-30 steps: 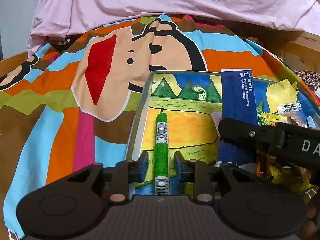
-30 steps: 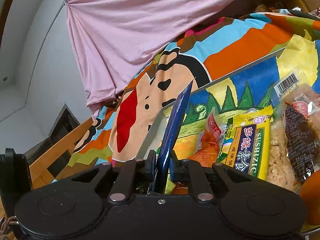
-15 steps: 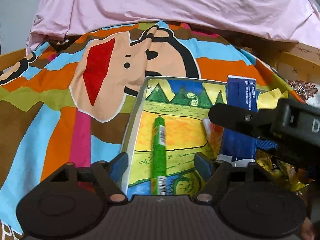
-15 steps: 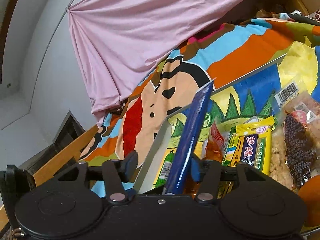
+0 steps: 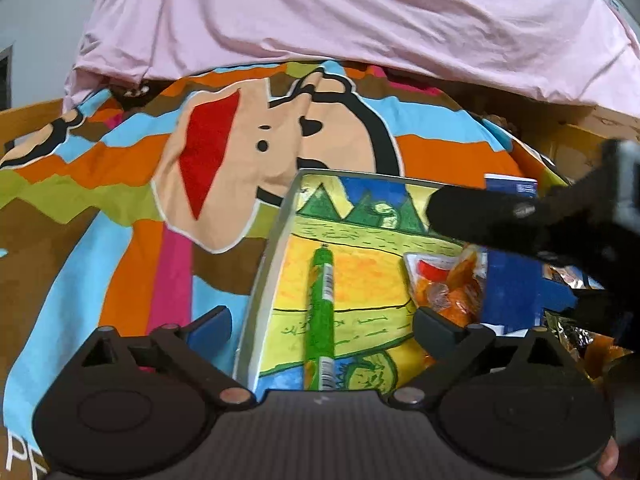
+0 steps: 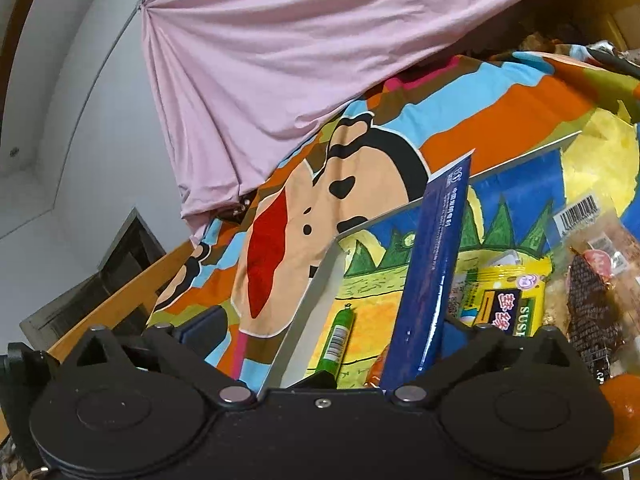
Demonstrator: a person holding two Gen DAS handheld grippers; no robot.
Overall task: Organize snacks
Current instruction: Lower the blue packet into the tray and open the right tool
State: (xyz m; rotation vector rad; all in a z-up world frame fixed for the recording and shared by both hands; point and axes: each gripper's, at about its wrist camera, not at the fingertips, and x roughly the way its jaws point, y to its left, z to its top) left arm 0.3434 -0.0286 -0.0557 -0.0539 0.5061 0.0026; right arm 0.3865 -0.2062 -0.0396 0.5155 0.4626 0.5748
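Note:
A green sausage stick (image 5: 320, 304) lies flat on the painted floor of a metal tray (image 5: 262, 280). My left gripper (image 5: 322, 330) straddles its near end; the jaws are opening and neither pad touches it. A tall dark blue packet (image 6: 432, 272) stands on edge in the tray (image 6: 320, 288), tilted right, between the fingers of my right gripper (image 6: 330, 334). Those jaws are opening too, and the packet stands close beside the right finger (image 6: 460, 332) with no squeeze on it. The green stick (image 6: 338, 344) also shows here. In the left wrist view the blue packet (image 5: 508, 292) is partly hidden behind the right gripper's black body.
More snacks fill the tray's right side: an orange packet (image 5: 448, 284), a yellow packet (image 6: 508, 300), a clear bag with a dark snack (image 6: 592, 300) and an orange fruit (image 6: 624, 408). A bright cartoon blanket (image 5: 240, 152) lies underneath. Pink cloth (image 5: 360, 20) hangs behind, and a wooden rail (image 6: 120, 304) runs at left.
Both grippers went from shut to wide open. The left let go of the green stick, which stays on the tray. The right released the blue packet, which now leans right.

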